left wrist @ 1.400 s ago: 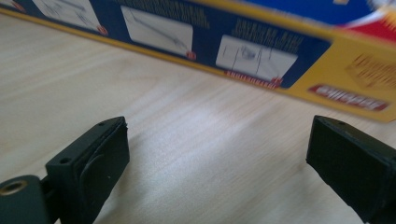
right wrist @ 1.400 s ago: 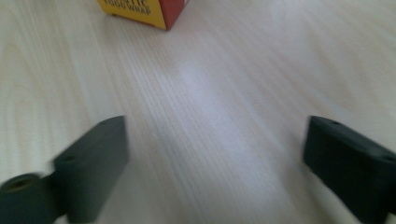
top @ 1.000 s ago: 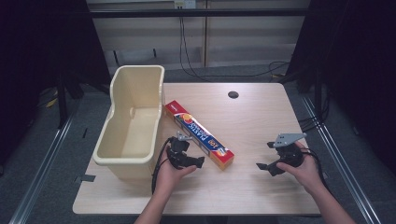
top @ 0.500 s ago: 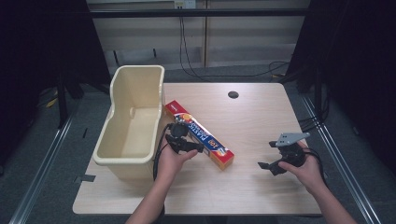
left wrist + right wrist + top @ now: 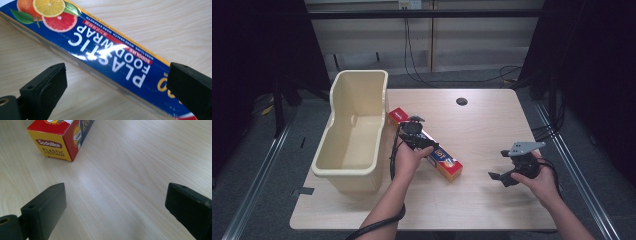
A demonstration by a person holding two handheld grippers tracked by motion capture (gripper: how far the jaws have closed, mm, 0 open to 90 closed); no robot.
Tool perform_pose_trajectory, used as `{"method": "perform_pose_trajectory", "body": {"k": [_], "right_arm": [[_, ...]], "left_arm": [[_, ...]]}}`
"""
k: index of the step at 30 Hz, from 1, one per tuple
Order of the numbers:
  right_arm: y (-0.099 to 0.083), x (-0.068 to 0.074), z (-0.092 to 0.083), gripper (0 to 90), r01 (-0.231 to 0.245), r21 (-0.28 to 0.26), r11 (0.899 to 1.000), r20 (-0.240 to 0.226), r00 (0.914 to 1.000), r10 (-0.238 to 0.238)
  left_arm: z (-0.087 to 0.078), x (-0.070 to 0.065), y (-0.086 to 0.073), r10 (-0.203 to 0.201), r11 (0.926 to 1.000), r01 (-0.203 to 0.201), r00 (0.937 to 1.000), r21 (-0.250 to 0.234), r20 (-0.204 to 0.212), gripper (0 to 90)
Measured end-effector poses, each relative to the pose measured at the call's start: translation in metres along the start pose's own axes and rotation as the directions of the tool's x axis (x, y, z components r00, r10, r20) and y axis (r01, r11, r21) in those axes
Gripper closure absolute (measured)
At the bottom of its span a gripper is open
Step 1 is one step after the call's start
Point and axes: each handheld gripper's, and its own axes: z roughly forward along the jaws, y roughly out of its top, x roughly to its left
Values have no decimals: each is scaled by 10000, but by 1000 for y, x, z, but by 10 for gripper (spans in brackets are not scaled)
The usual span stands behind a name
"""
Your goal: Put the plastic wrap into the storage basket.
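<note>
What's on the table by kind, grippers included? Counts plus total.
Cream plastic tub: 1
Long blue cardboard plastic-wrap box: 1
Black two-jaw handheld grippers, both open: 2, left gripper over the box, right gripper over bare wooden table
Total: 4

A light wooden table (image 5: 492, 120), with a small dark round hole (image 5: 461, 101) near its upper middle, carries a cream plastic tub (image 5: 351, 135) along its left edge and, just right of it, a long blue plastic wrap box (image 5: 447, 163) lying slantwise.
</note>
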Motion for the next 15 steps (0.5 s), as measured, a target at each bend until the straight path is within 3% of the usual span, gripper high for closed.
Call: {"method": "perform_pose_trajectory", "body": {"k": [5,11,15], "right_arm": [[0,0,1,32,-56,-56,10000,34,10000,56],[0,0,0,33,-218,-161,9996,17,9998,218],[0,-1,-1,32,-259,-219,9994,6,9997,259]], "left_arm": [[6,-1,7,-446,9990,446,9989,-20,-111,8],[15,-4,10,-656,9978,654,9975,-82,-274,0],[17,-4,11,-681,9977,678,9957,-67,-633,0]]}}
